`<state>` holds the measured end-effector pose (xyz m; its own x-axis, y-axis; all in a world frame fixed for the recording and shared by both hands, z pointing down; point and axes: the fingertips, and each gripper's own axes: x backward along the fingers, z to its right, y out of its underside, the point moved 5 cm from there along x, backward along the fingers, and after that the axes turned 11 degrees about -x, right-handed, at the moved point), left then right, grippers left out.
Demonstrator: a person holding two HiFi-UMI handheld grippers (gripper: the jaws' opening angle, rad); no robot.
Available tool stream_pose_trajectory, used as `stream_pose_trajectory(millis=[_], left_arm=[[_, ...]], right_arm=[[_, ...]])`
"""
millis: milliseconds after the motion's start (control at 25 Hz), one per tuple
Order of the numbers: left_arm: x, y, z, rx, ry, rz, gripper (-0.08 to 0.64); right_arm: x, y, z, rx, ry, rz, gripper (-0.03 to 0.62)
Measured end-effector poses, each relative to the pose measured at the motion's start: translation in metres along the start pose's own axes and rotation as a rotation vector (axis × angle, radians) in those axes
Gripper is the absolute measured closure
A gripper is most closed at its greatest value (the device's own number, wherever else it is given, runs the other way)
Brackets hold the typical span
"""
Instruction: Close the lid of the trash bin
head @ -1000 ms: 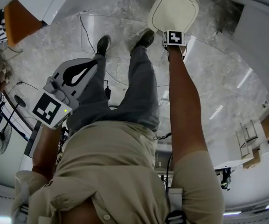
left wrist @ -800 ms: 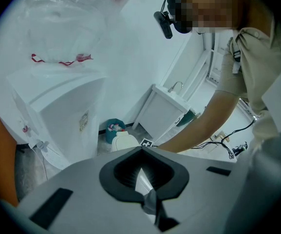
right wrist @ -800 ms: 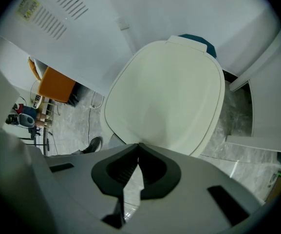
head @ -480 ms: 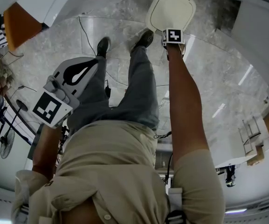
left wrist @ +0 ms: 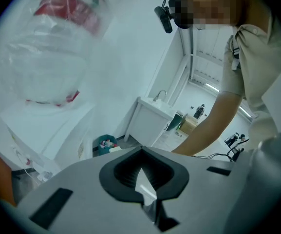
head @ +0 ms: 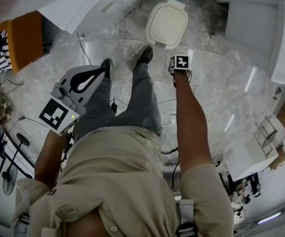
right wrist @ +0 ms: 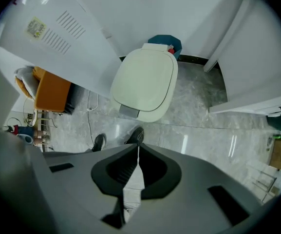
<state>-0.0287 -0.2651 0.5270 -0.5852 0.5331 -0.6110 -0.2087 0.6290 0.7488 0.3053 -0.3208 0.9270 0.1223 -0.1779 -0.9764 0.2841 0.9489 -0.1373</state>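
Observation:
The cream trash bin (head: 166, 25) stands on the marble floor with its lid (right wrist: 145, 82) lying flat and down. Its grey pedal (right wrist: 129, 111) faces me, close to my right shoe (head: 143, 55). My right gripper (head: 180, 64) hangs in the air short of the bin, apart from the lid, jaws shut on nothing. In the right gripper view the closed tips of the right gripper (right wrist: 138, 146) point down at the floor in front of the pedal. My left gripper (head: 101, 71) is held by my left thigh, far from the bin, shut and empty. In its own view the left gripper (left wrist: 141, 151) aims across the room.
A small teal bin (right wrist: 165, 44) with litter sits right behind the trash bin. White cabinets (head: 251, 19) flank it on the right and a white unit (head: 90, 4) on the left. An orange cabinet (head: 26, 38) and floor cables (head: 83, 43) lie to the left.
My right gripper has drawn back from the lid's near edge, and the bin now lies farther from it. The view has shifted back; the left gripper has held its place.

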Motion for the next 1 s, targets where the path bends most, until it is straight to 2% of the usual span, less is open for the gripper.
stream_pose_trajectory(millis=[200, 320, 400, 560, 640, 720, 880, 1000], left_arm=[[0.051, -0.019, 0.021, -0.099, 0.050, 0.093, 0.546], [0.081, -0.027, 0.027, -0.157, 0.075, 0.152, 0.546], [0.100, -0.028, 0.023, -0.229, 0.084, 0.196, 0.546], [0.143, -0.027, 0.022, -0.326, 0.096, 0.249, 0.546], [0.165, -0.027, 0.022, -0.348, 0.093, 0.267, 0.546], [0.183, -0.027, 0.019, -0.363, 0.090, 0.285, 0.546], [0.219, -0.029, 0.006, -0.369, 0.081, 0.324, 0.546], [0.237, -0.039, -0.003, -0.379, 0.085, 0.362, 0.546]], right_arm=[[0.052, 0.090, -0.023, 0.015, 0.023, -0.024, 0.568], [0.076, 0.152, -0.045, 0.017, 0.052, -0.085, 0.566], [0.087, 0.191, -0.066, 0.009, 0.051, -0.121, 0.566], [0.095, 0.258, -0.109, -0.079, -0.016, -0.036, 0.566], [0.111, 0.277, -0.127, -0.165, -0.052, 0.051, 0.568], [0.141, 0.276, -0.144, -0.240, -0.088, 0.192, 0.566], [0.246, 0.237, -0.172, -0.325, -0.174, 0.602, 0.568], [0.358, 0.202, -0.190, -0.278, -0.179, 0.933, 0.568]])
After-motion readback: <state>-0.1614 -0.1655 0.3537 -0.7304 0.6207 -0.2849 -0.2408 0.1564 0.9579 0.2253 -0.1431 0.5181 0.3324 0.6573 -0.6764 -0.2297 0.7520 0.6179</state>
